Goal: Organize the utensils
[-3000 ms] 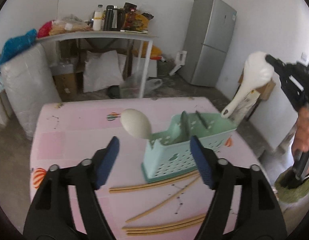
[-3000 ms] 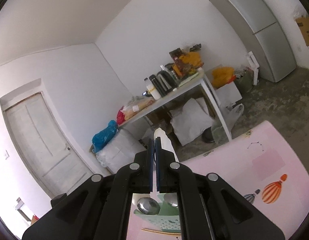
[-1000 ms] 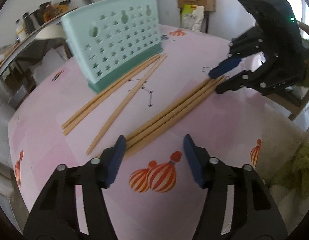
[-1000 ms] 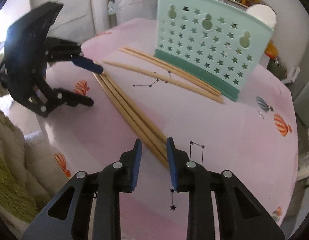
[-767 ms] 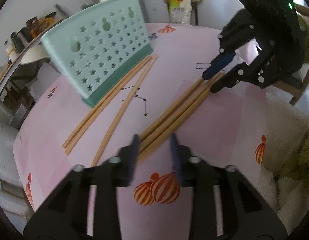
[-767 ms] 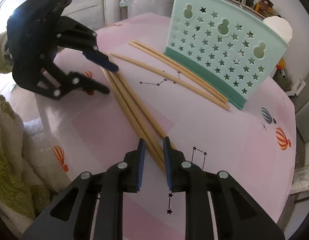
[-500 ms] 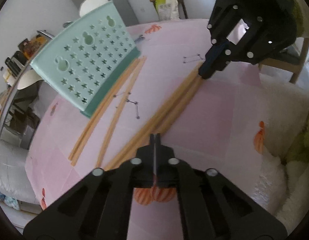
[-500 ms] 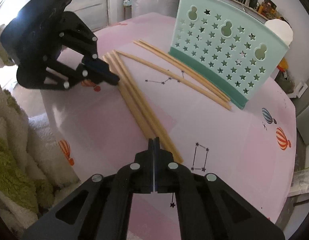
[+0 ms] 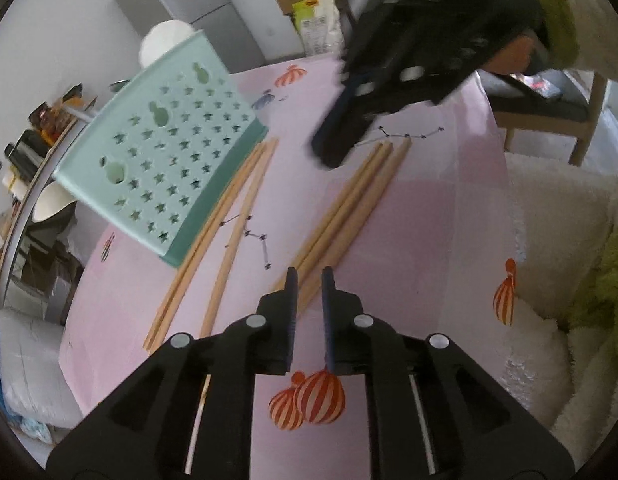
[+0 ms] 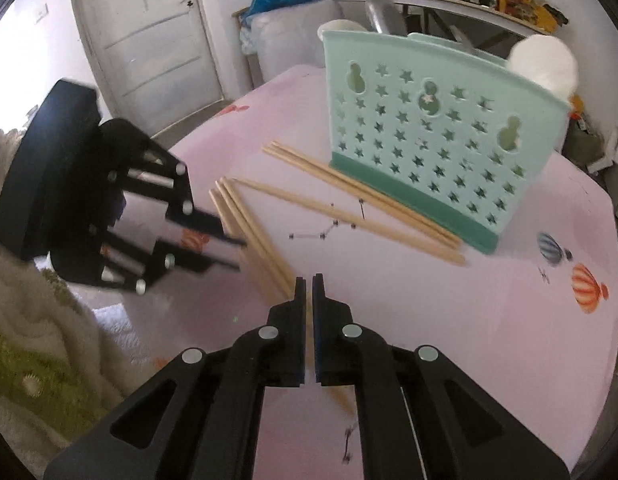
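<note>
Your left gripper is opening, with only a thin gap so far. The near tips of the chopstick bundle sit right at that gap, but the pads are not pressing on them. The three sticks lie on the pink table, with their long way running up and to the right, away from this gripper. Your right gripper is at the far end, pressed together. It seems to pinch one chopstick, which pokes out blurry under it. Only the right view shows that thin tan strip. The green basket stands ahead and left of your left gripper, so that hand is nearer to it.
</note>
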Demonstrator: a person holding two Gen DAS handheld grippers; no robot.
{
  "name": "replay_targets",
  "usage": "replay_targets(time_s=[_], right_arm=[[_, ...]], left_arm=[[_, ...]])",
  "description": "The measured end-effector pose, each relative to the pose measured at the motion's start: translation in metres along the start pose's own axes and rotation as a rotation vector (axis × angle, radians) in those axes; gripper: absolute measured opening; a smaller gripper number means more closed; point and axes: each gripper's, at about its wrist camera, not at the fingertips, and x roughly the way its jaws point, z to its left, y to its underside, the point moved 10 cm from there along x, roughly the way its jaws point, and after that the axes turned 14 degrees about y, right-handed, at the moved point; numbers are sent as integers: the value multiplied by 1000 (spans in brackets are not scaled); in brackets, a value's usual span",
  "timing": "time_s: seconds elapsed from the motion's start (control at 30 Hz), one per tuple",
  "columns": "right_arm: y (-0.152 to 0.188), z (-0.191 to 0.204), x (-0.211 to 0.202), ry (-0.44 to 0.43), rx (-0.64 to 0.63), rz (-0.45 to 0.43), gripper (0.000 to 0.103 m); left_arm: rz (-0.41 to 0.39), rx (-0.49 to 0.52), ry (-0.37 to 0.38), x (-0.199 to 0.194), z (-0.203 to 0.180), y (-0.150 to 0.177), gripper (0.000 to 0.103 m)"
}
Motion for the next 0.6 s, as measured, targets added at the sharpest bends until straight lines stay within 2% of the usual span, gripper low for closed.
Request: replay_targets(time_s=[0.13,0.27,0.6], right_arm=[[-8,11,23,-72,-53,41,4],[-10,21,39,-138,-117,92,4],[-23,35,66,-196,-261,163,14]], left_arm=[[22,28,13,13,-2,2,11],[17,-13,46,12,0,3,11],[17,-64,132,0,1,11,12]])
